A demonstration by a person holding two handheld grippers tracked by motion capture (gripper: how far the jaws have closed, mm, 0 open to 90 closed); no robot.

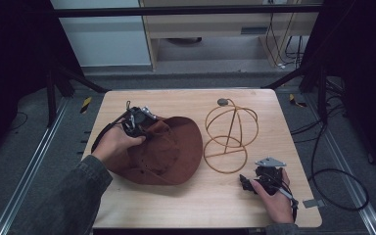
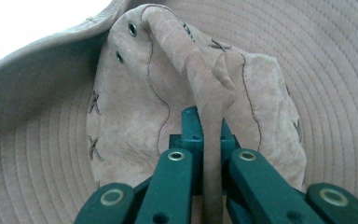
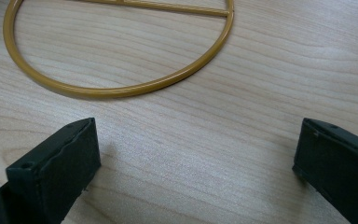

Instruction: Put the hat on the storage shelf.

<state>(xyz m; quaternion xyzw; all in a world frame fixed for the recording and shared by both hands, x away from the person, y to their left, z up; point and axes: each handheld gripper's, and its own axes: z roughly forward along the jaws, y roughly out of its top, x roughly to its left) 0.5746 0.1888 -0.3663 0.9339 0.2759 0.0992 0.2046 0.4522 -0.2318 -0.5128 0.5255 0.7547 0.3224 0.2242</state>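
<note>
The left gripper is pinching a fold of the soft, floppy brown suede wide-brimmed hat; the right gripper is resting spread wide beside the gold wire hat stand.

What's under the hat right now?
The hat lies on the table, with the left gripper shut on a fold of its crown. Its wide brim hides whatever may lie beneath. The wire stand sits beside it.

Matt brown suede hat, glossy gold wire stand, smooth pale wood table
</note>
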